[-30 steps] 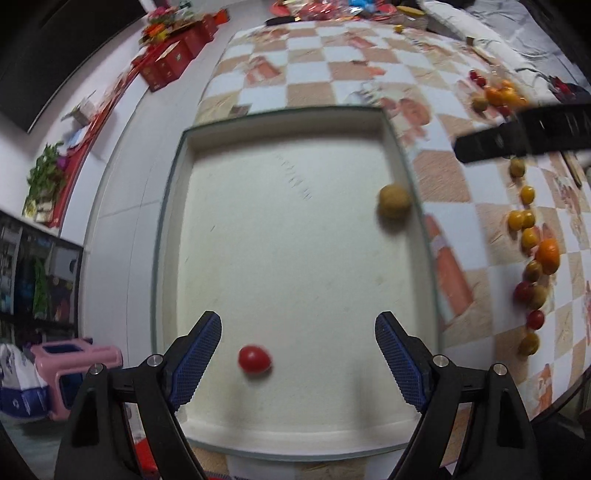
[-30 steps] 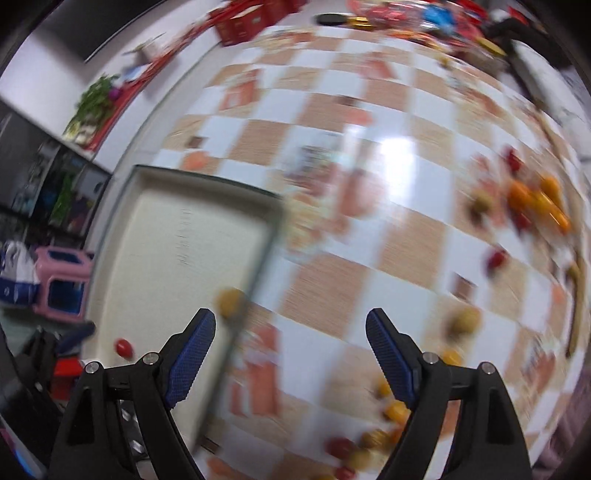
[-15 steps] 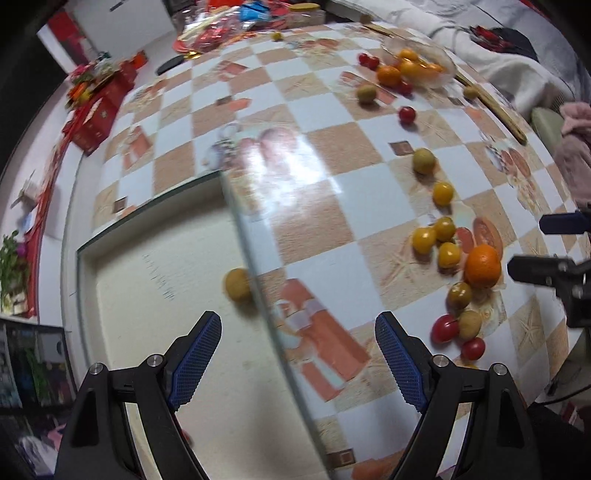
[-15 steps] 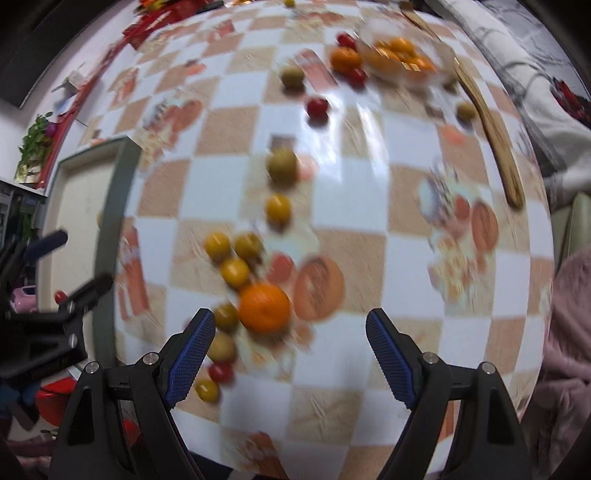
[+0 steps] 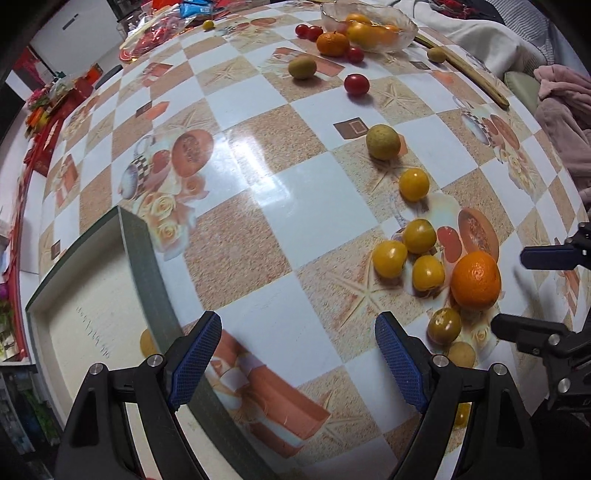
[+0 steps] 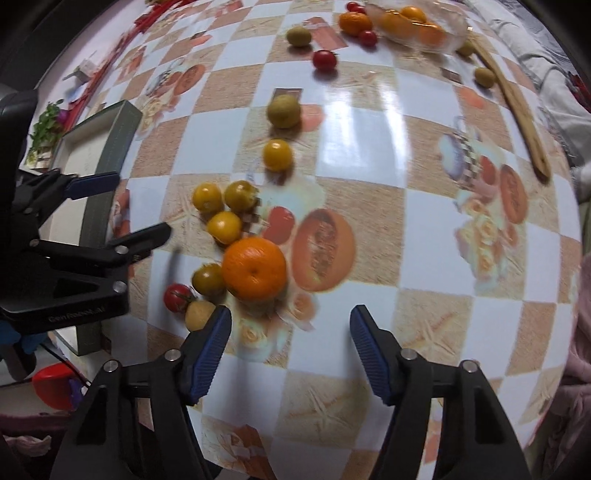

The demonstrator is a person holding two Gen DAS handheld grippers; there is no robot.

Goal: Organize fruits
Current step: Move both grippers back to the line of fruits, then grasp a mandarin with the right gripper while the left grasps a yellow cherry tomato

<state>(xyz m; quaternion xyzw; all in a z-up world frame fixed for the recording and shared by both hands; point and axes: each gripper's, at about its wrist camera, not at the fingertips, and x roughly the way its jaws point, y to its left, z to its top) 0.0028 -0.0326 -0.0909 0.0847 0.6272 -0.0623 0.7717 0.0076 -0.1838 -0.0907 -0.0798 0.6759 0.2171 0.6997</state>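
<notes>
A cluster of fruit lies on the checkered table: an orange (image 5: pixel 475 279) (image 6: pixel 254 273), yellow tomatoes (image 5: pixel 389 258) (image 6: pixel 224 226), a greenish tomato (image 6: pixel 208 279) and a red tomato (image 6: pixel 178 297). The white tray (image 5: pixel 142 258) (image 6: pixel 122 125) stands at the left with a yellow-brown fruit (image 5: pixel 147 343) inside by its rim. My left gripper (image 5: pixel 297 363) is open and empty over the tray's right edge. My right gripper (image 6: pixel 290 352) is open and empty just in front of the orange.
A glass bowl (image 5: pixel 400 27) (image 6: pixel 452 35) with oranges stands at the far side, with loose fruit such as a red tomato (image 5: pixel 356 84) and a green fruit (image 5: pixel 383 142) near it. A wooden stick (image 6: pixel 517 107) lies on the right. Pink cloth (image 5: pixel 565 110) lies beyond the right edge.
My left gripper has swung right from above the tray to its right edge. My right gripper has moved right and closer to the orange cluster. Both stay open.
</notes>
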